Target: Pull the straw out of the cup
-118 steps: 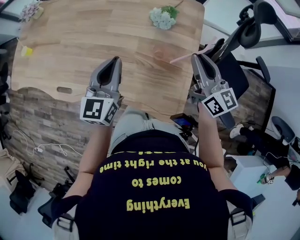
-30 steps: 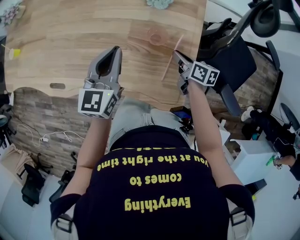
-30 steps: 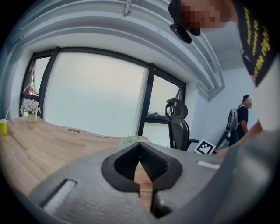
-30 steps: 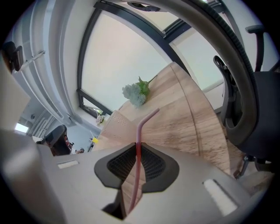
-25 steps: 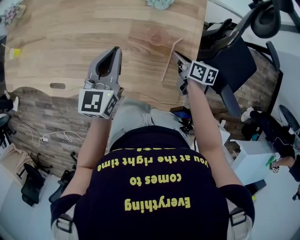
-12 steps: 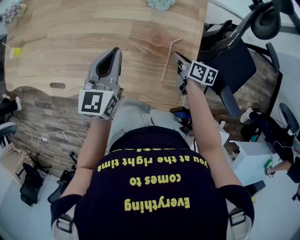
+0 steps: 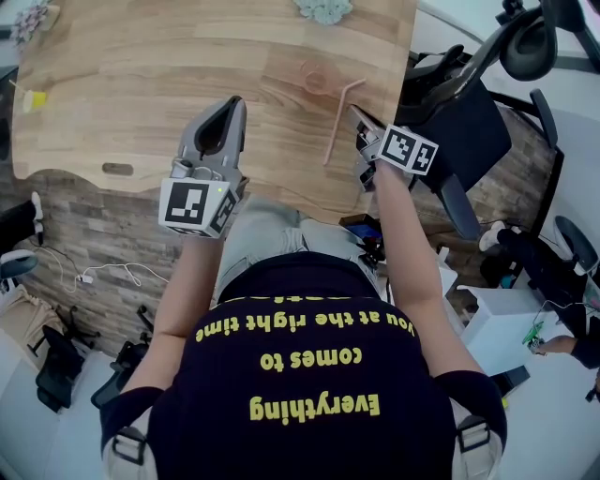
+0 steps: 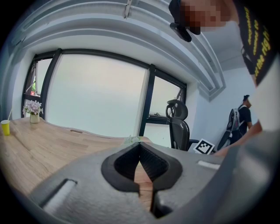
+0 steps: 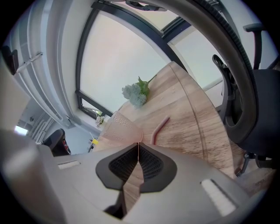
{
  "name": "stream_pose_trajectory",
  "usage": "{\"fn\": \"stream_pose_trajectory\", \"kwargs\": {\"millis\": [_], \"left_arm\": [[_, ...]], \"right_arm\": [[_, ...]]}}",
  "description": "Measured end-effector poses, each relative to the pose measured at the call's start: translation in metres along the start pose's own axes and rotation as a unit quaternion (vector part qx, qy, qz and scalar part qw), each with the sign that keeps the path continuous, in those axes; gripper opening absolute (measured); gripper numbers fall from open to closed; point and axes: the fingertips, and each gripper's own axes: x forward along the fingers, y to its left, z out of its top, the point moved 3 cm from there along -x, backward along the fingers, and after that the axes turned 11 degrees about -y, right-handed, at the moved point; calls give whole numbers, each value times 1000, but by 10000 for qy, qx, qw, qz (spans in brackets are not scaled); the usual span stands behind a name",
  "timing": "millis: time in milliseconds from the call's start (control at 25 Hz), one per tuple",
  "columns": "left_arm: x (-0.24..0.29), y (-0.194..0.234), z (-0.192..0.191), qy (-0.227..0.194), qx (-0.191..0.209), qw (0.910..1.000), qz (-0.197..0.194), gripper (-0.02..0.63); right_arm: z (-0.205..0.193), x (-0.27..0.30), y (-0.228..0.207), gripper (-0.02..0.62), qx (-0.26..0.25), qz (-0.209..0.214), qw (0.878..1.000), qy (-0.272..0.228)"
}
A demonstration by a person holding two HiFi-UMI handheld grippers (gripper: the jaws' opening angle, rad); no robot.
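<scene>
— On the table (image 7: 141, 75), where is the straw (image 7: 336, 120)?
— Flat on the wood, out of the cup (image 7: 314, 75) and just beside it, bent end farthest from the person.
— How would it handle?
— Light, thin, easily crushed and likely to roll, I'd judge. Take it mid-shaft, below its 1 bend.
— And the tools?
— The right gripper (image 7: 356, 112) has just been closing its 2 jaws; they meet on nothing, near the straw. The left gripper (image 7: 230, 103) is pinched together too, empty, well apart.
— Anything in the way?
— No. Flowers (image 7: 323, 9) stand at the far edge, a yellow cup (image 7: 36, 98) far left, an office chair (image 7: 469, 103) beyond the right side.
</scene>
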Motion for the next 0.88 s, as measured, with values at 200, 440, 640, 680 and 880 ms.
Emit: {"fn": "stream_pose_trajectory", "kwargs": {"millis": [200,440,640,680,880], "left_arm": [[-6,-2,7,-89,22,10000,18,0],[-16,-6,15,-160,87,9998,47,0],[-24,-10,22,-253,125,9996,40,0],[-26,-11,23,-261,141,9996,20,0],[-30,-19,30,-335,203,9992,-64,0]], "right_arm": [[5,-3,8,12,-106,72,9999,-35],[13,-8,21,8,-224,271,9992,-200],[30,-17,43,6,-432,616,9946,-709],[35,-19,48,6,-495,698,9927,-845],[62,-33,74,6,-855,1049,9793,-1504]]}}
